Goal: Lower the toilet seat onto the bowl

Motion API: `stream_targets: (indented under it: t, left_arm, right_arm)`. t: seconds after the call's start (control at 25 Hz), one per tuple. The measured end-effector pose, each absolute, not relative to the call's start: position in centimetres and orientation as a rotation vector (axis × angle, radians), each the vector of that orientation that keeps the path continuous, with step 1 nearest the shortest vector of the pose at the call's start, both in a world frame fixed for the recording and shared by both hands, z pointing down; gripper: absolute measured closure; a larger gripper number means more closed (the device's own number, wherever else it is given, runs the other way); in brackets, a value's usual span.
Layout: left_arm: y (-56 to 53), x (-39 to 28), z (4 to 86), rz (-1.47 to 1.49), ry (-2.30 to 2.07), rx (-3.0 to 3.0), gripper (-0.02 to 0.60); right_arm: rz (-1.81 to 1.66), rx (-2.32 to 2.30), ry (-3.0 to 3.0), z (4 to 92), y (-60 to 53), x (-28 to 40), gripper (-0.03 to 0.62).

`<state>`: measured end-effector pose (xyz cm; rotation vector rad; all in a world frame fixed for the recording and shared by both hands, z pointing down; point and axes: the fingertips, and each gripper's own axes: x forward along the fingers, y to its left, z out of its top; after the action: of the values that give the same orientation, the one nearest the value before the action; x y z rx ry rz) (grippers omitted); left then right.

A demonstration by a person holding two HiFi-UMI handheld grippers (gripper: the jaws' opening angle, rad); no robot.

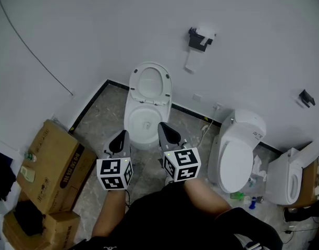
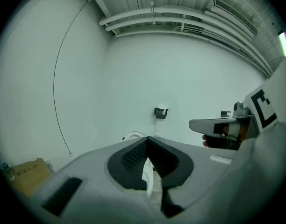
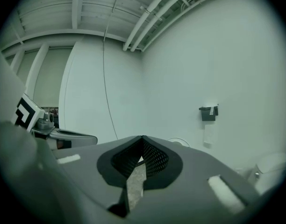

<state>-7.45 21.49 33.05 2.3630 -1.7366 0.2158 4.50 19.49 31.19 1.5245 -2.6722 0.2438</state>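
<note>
Holding the left gripper and right gripper side by side over the floor, we've got nothing done yet on this one: neither touches the toilet, so the whole lowering is left to do. Left jaws: tips together, nothing pinched between them. Right jaws, same story, closed tight and empty. Just ahead of the tips sits the bowl, open, and behind it the seat stands upright against the wall, well clear of the rim. We reckon one gripper has to reach over the bowl, catch the seat's top edge and tip it forward, easing it down rather than letting it drop. Further out, boxes sit to our left and two more toilets to our right.
</note>
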Motion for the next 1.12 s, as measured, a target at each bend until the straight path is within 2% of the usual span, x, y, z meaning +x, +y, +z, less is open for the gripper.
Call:
stream_targets:
  t: [0.48,1.12]
  left_arm:
    - [16.0,-8.1,34.9,0.256,-1.727,2.358,0.574]
    - [-2.7,-6.5,36.1,0.306,-1.772,2.26,0.574]
  right_arm:
    - [0.307,1.577,-2.659,33.1,13.2,4.5,0.585]
    - [0.242,1.443,-2.65,34.8,-7.2,5.7,0.583]
